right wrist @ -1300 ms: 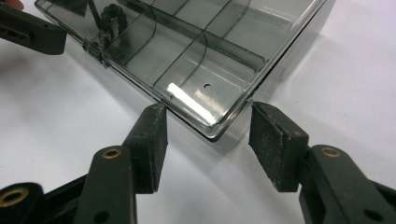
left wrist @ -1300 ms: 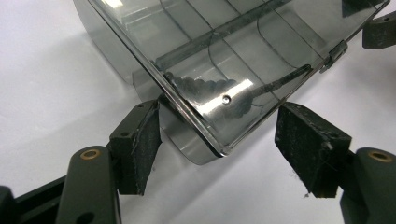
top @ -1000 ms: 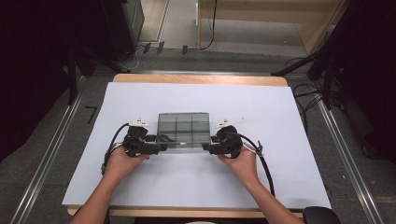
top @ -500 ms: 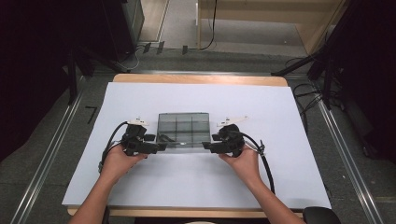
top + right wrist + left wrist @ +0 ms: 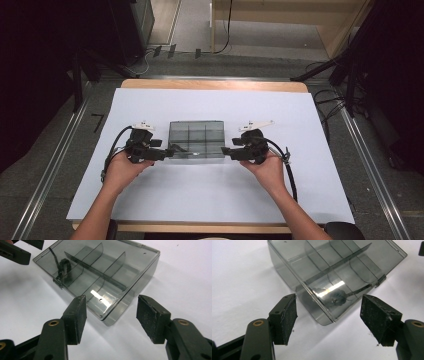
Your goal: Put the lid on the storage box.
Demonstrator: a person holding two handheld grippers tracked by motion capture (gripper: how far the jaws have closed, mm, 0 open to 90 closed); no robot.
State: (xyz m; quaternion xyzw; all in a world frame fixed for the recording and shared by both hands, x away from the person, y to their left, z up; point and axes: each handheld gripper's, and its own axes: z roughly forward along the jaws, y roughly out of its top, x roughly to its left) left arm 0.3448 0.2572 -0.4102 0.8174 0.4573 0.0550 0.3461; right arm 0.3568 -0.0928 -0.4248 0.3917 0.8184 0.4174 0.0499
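Note:
A smoky clear plastic compartment box [image 5: 196, 139] lies flat with its lid down on the white sheet, dividers showing inside. My left gripper [image 5: 167, 152] sits at its near left corner. In the left gripper view the left gripper [image 5: 329, 315] is open, and the box [image 5: 337, 267] pokes a corner between the pads [image 5: 287, 315] without touching them. My right gripper [image 5: 227, 151] is at the near right corner. The right gripper [image 5: 113, 315] is open too and its jaws have just been opening. The box [image 5: 100, 272] has one corner in the gap, clear of both pads [image 5: 150, 317].
The white sheet [image 5: 210, 200] covers a wooden table [image 5: 215, 85]. Cables [image 5: 290, 175] trail from each gripper along the hands. Dark stands and floor cables surround the table. The left gripper's jaws [image 5: 17, 250] show beyond the box in the right gripper view.

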